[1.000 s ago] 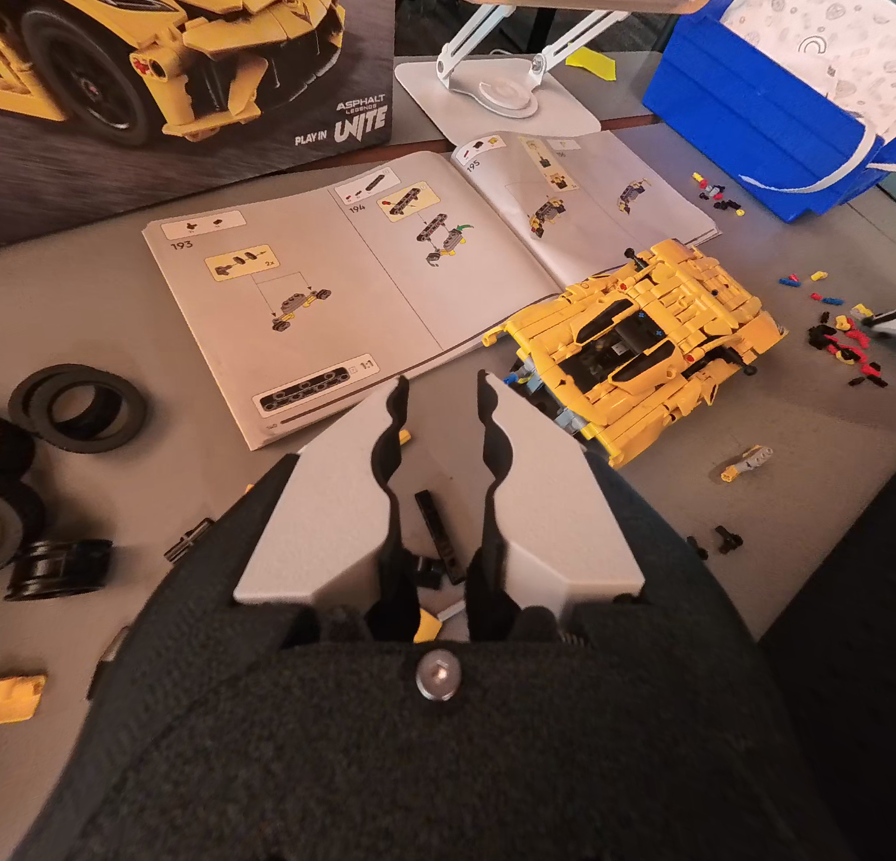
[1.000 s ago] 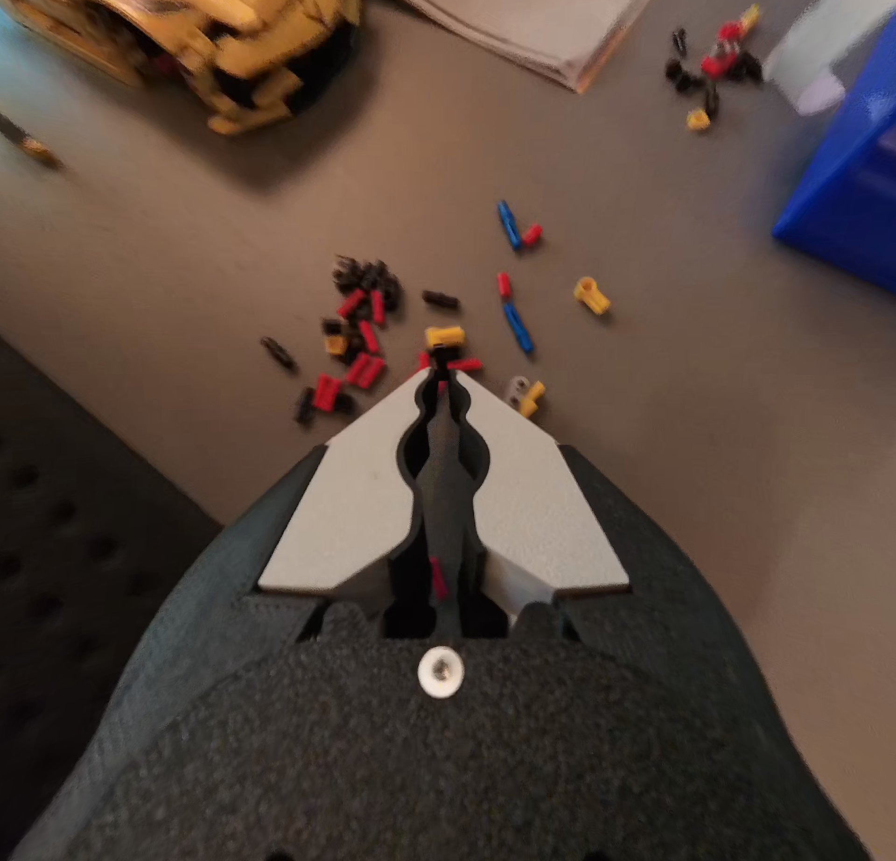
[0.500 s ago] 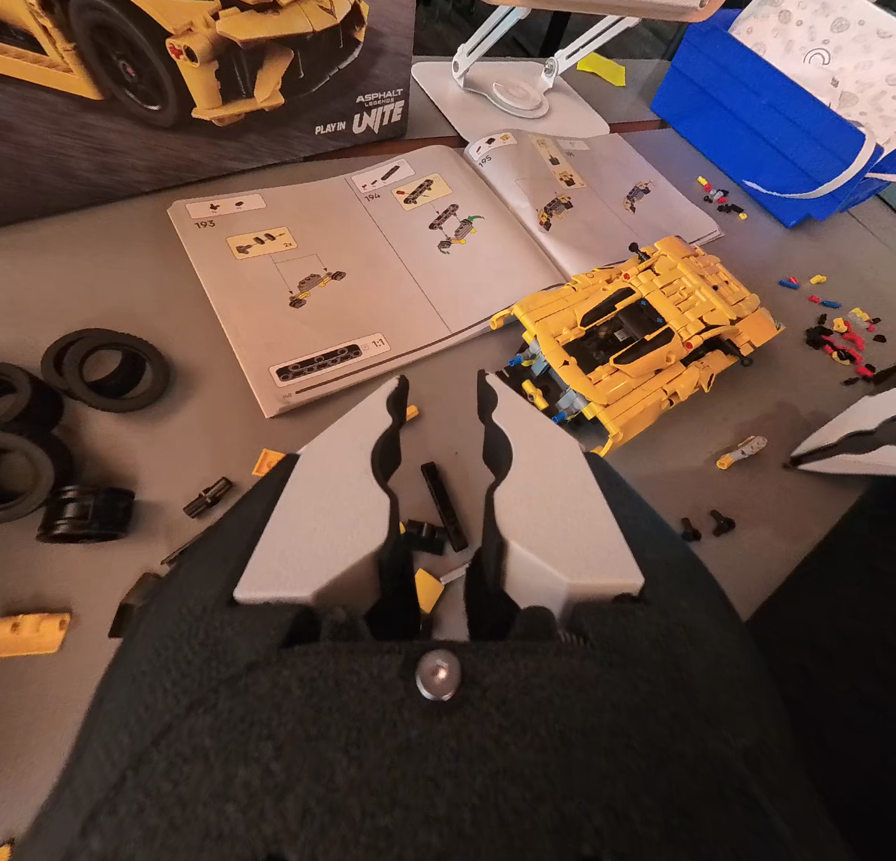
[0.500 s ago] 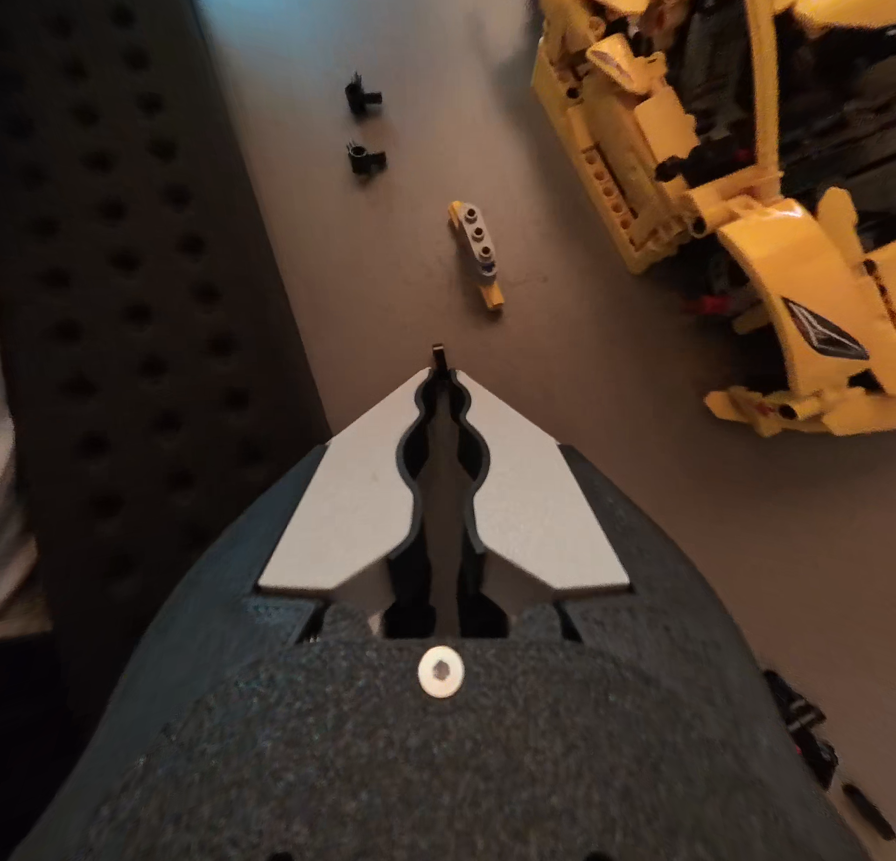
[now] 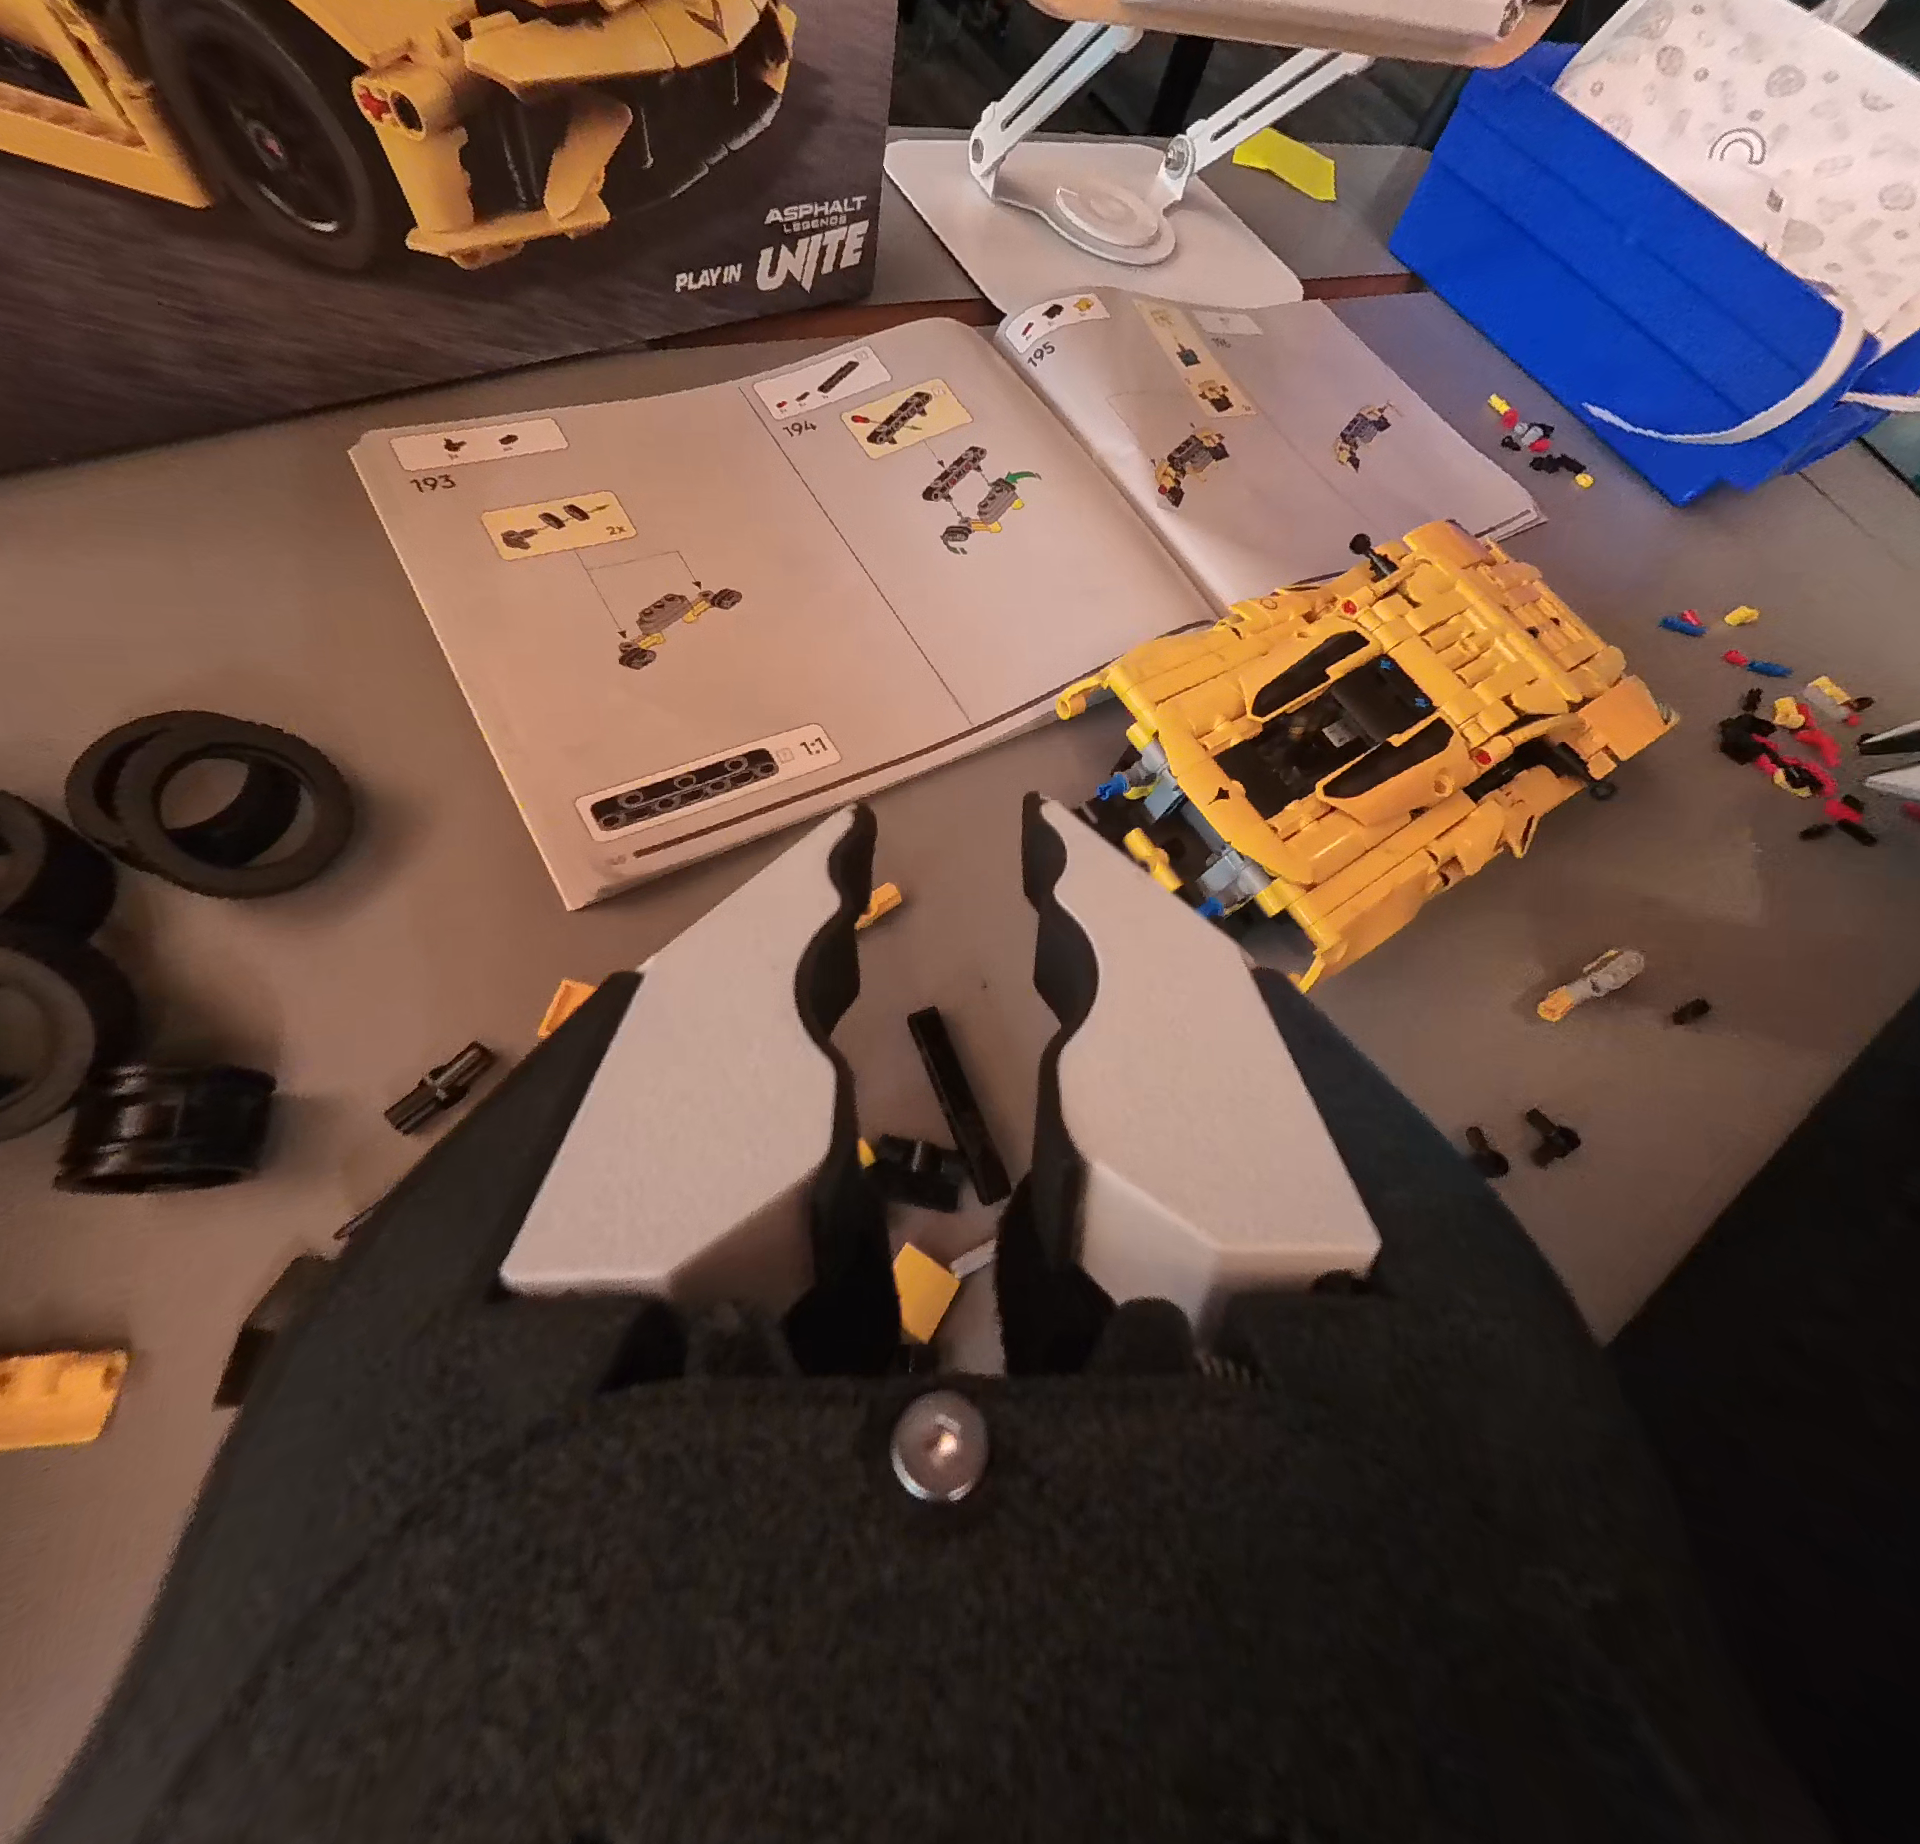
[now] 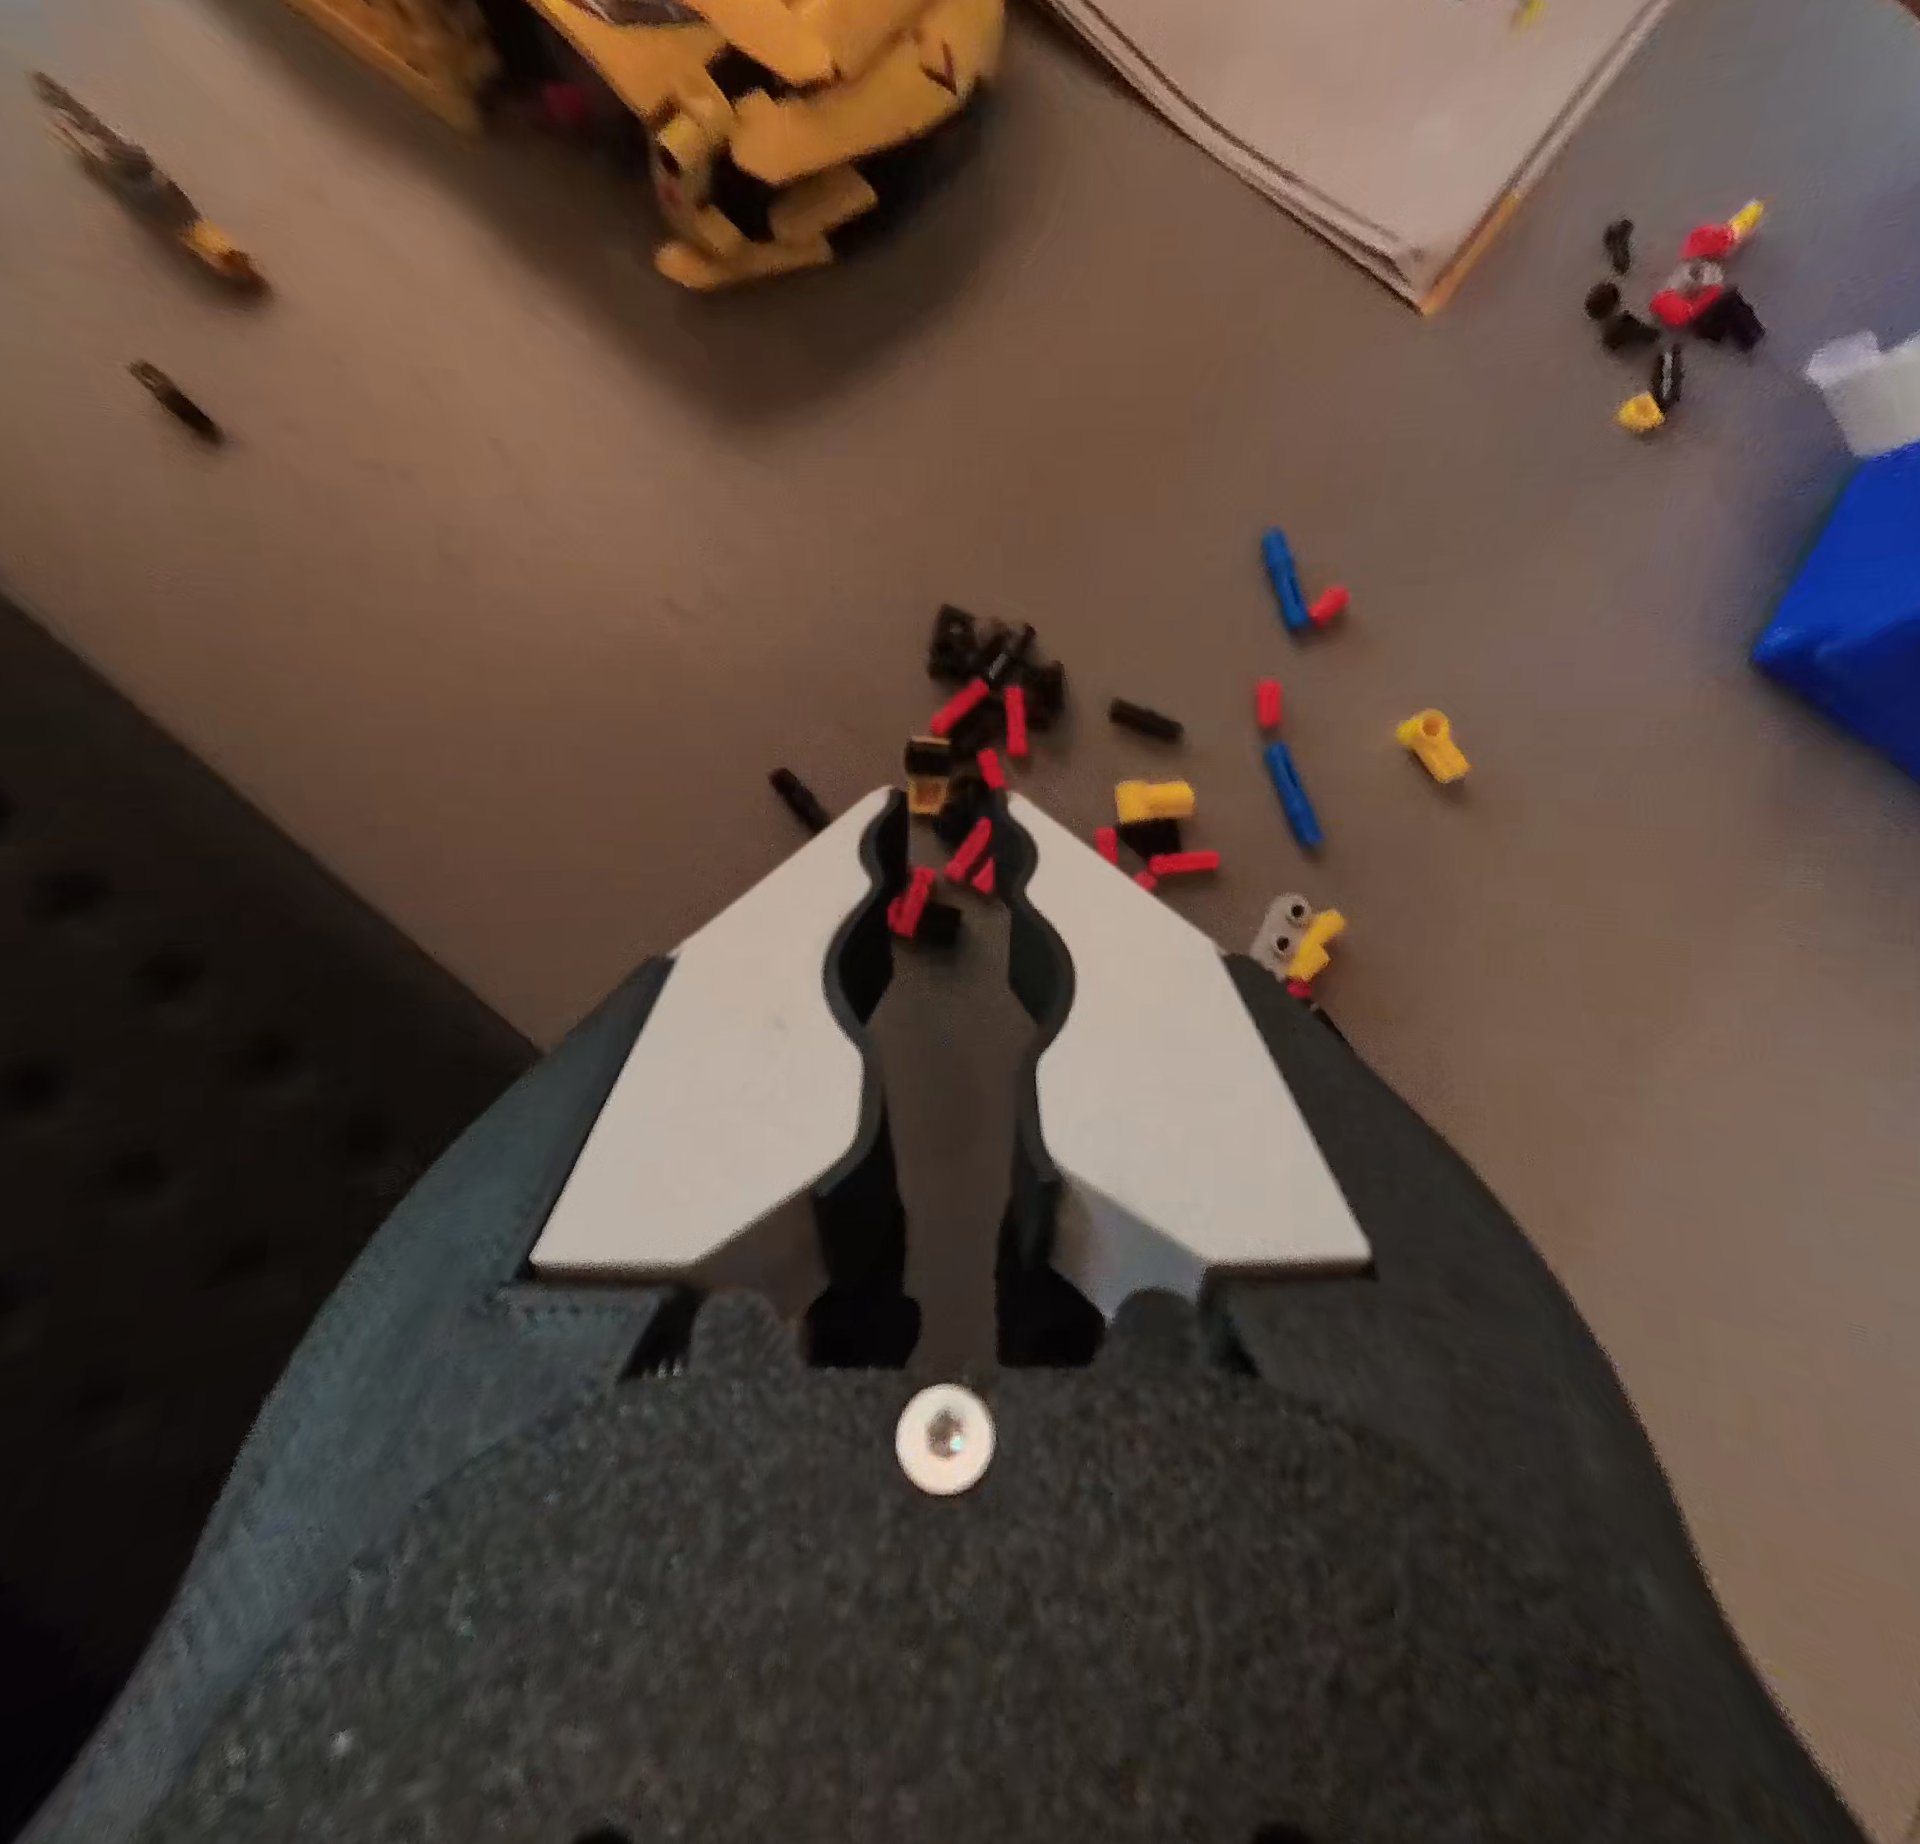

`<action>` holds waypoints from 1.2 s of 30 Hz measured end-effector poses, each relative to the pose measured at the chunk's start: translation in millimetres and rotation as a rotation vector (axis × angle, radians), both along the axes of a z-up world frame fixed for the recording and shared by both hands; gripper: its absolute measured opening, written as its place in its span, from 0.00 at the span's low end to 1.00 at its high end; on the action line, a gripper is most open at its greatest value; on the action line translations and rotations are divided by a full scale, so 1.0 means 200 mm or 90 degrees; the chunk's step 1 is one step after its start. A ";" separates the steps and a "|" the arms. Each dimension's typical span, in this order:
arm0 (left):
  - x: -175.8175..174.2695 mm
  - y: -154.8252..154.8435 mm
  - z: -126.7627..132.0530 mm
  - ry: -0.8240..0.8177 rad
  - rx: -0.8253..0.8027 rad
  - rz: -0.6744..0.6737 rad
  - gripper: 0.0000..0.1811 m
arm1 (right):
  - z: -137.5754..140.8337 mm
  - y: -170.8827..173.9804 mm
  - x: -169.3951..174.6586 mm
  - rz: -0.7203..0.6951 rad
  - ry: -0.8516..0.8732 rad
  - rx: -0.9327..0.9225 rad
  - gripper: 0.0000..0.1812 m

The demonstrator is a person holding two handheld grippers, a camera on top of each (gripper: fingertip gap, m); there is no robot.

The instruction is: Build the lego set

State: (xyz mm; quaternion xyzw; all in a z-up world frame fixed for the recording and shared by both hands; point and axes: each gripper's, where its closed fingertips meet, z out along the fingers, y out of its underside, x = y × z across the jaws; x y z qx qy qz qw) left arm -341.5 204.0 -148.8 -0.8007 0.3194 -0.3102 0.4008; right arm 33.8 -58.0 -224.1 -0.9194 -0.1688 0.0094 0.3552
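While the left gripper (image 5: 940,838) hangs over the near counter (image 5: 260,973) with jaws apart and empty, a black beam (image 5: 956,1103) lies on the surface between them. Right gripper (image 6: 945,807) sits low over a heap of red and black pins (image 6: 982,714), jaws parted a little, nothing clamped; a few pins show in the gap, lying loose as far as I can tell.

Yellow car (image 5: 1382,745), partly built, rests on the counter just beside the open instruction booklet (image 5: 748,568), touching its lower edge. Tyres (image 5: 208,802) wait at far left. Blue bin (image 5: 1662,267) at back right.

Handling, by judgement:
- pins: tiny, light, hard, smooth; likely to roll or skip out. Take one across its middle, singled out from the heap.
- beam: stiff, light; pinch across the narrow sides.
- car: rigid shell, but panels may pop off; hold by the flanks.
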 end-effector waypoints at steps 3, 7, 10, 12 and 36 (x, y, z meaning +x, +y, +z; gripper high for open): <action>0.03 -0.01 0.00 0.003 0.003 -0.009 0.16 | -0.04 0.00 0.00 0.000 0.005 -0.014 0.08; 0.03 -0.02 -0.01 0.016 0.008 -0.013 0.16 | -0.09 0.00 0.01 0.003 -0.006 -0.028 0.07; 0.01 -0.02 -0.01 0.011 0.002 -0.005 0.16 | -0.09 0.00 0.01 0.003 -0.003 -0.024 0.06; 0.00 -0.02 -0.01 0.002 -0.005 -0.001 0.16 | -0.09 0.00 0.01 0.005 0.007 -0.024 0.02; -0.04 -0.03 0.00 0.010 0.002 0.011 0.16 | 0.01 0.04 -0.08 0.071 -0.013 0.011 0.01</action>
